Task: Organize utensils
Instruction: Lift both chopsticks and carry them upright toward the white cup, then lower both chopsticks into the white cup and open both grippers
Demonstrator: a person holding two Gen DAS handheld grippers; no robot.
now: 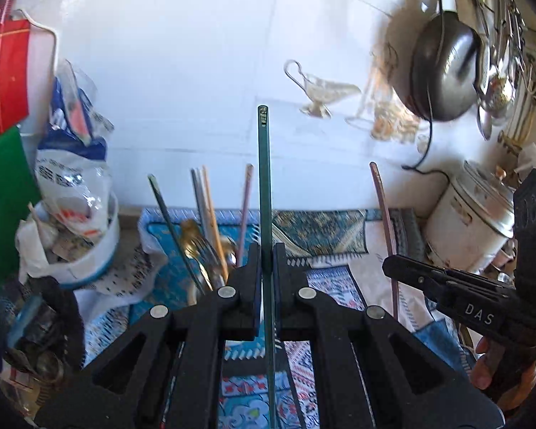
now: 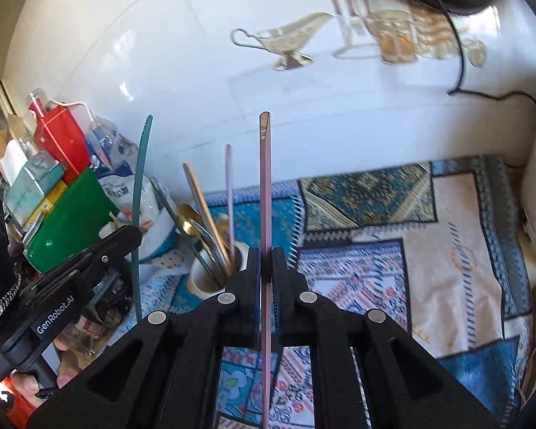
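Against the white tiled wall, over a patterned cloth (image 2: pixel 428 250), the left gripper (image 1: pixel 267 261) pinches a green chopstick (image 1: pixel 264 178) upright; the right gripper (image 2: pixel 266 264) pinches a pink chopstick (image 2: pixel 265 196) (both above the cup (image 2: pixel 205 279) of utensils)

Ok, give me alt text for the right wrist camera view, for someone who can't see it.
The right gripper is shut on a pink chopstick that stands upright before a white tiled wall. To its left, the left gripper holds a green chopstick beside a cup of utensils on a patterned cloth.
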